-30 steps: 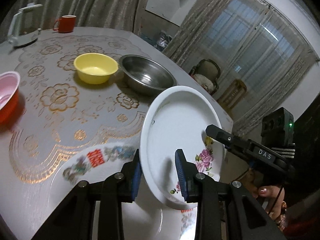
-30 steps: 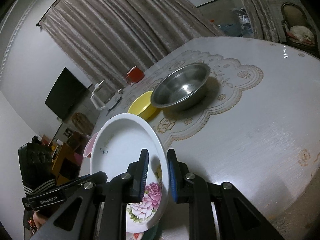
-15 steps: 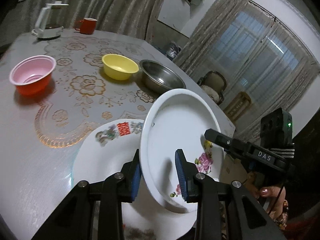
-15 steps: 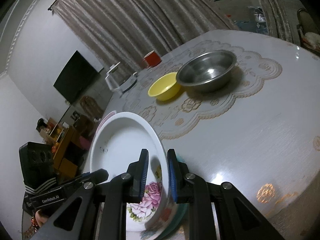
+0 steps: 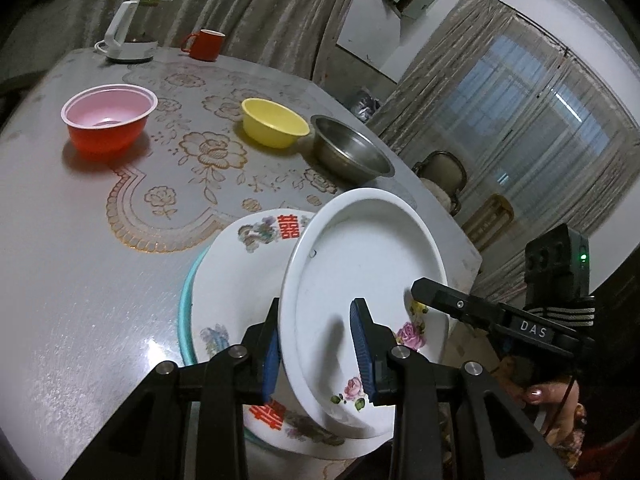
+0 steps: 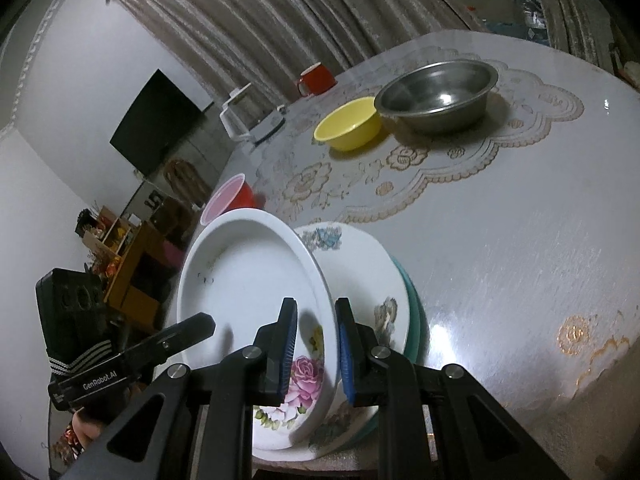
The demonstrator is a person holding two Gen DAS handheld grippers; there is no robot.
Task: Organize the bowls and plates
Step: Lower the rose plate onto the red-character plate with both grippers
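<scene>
A white deep plate with pink roses point(image 5: 360, 276) point(image 6: 248, 280) is held tilted between both grippers. My left gripper point(image 5: 318, 350) is shut on its near rim; my right gripper point(image 6: 316, 350) is shut on the opposite rim. Just under it lies a white plate with red characters and flowers point(image 5: 240, 272) point(image 6: 360, 264), stacked on a teal-rimmed plate point(image 5: 185, 300) point(image 6: 412, 308) at the table's near edge. Farther back stand a yellow bowl point(image 5: 274, 128) point(image 6: 348, 124), a steel bowl point(image 5: 348, 154) point(image 6: 438, 94) and a red bowl with pink inside point(image 5: 108, 120) point(image 6: 230, 200).
A red mug point(image 5: 204, 44) point(image 6: 316, 80) and a white kettle base point(image 5: 130, 36) point(image 6: 248, 120) stand at the far end of the table point(image 5: 72, 264). A lace-patterned mat point(image 5: 192, 168) covers its middle. The table edge point(image 6: 560, 396) is close on the right.
Both grippers have lifted and drawn back with the rose plate; the plate stack, the red bowl and more of the table have come into view below it.
</scene>
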